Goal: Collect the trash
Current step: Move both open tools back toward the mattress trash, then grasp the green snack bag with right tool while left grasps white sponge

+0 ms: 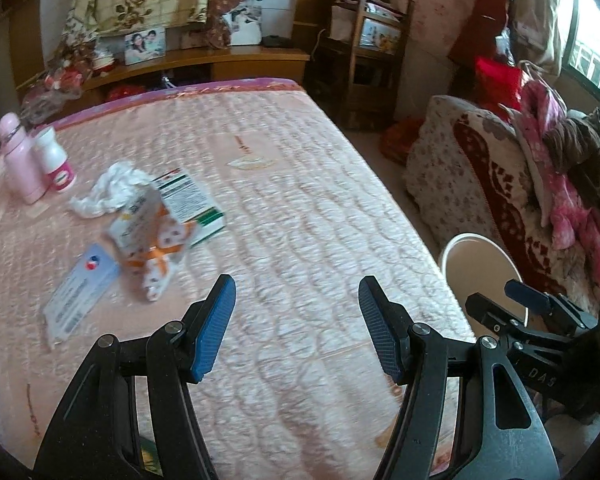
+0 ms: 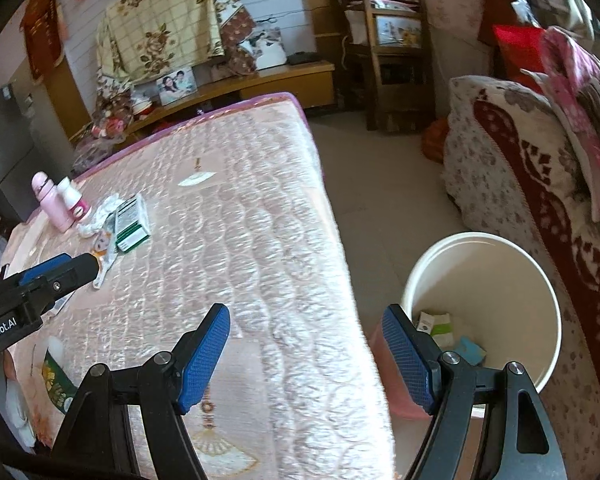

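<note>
On the bed (image 1: 300,184), trash lies left: green box (image 1: 188,204), wrapper (image 1: 148,248), tissue (image 1: 108,192). The bucket (image 2: 480,280) waits on the floor. Both grippers, left (image 1: 296,328) and right (image 2: 306,360), have released, empty jaws; take the near wrapper first.

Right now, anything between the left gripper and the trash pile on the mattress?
Nothing visible. The left gripper is open and empty over bare quilted mattress. The crumpled orange-and-white wrapper, the nearest piece, lies ahead to its left, with only mattress between. The white bucket stands on the floor past the mattress's right edge.
</note>
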A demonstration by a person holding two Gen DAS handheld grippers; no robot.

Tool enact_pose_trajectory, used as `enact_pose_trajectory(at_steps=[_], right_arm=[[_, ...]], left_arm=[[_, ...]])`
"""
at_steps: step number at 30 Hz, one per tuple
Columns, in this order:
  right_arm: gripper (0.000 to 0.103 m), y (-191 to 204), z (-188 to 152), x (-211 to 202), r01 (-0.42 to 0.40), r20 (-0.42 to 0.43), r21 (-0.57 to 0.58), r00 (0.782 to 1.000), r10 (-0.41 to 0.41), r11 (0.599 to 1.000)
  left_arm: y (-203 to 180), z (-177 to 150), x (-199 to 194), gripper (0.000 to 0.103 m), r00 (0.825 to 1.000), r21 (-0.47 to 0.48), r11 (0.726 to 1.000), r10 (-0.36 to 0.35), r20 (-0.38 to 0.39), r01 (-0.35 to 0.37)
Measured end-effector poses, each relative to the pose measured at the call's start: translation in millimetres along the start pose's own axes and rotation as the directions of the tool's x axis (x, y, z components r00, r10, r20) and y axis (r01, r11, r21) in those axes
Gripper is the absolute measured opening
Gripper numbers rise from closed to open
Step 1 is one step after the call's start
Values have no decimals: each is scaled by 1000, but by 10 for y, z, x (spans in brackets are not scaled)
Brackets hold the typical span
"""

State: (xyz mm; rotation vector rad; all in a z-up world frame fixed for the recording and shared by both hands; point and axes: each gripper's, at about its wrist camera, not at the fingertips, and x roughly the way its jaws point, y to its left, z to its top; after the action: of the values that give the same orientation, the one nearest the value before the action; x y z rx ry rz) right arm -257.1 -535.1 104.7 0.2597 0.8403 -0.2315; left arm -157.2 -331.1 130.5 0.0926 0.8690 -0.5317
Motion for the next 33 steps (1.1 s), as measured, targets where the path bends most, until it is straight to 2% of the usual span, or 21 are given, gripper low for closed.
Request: enact_pose_trajectory(at_steps=[8,14,18,25,28,33], right_arm=[[77,291,-3,90,-32,-18,-42,999,31,999],[77,533,-42,175,-72,-52,-85,996,68,994],[77,755,-128,251,-130,-92,-120,989,120,984],[77,1115,-306,389,-199,-160,-176,972,171,964],[77,1323,-392,372,-305,-204,-197,942,265,932],[77,1831,-592,317,-481,-304,-291,866,397,827]], left_arm=[[469,-112,-106,63,999,-14,999,39,-10,-39],[919,-207,-156,63,998,-48,998,40,-40,-41],[1217,-274,-174,63,993,-48,994,100,-64,-103],[1586,-401,-48,63,978,-19,986,159,-133,-163],[1757,-432,-7,63,974,-37,983,172,-145,-179],[2001,-435,-47,63,973,-94,976,180,-144,-194]])
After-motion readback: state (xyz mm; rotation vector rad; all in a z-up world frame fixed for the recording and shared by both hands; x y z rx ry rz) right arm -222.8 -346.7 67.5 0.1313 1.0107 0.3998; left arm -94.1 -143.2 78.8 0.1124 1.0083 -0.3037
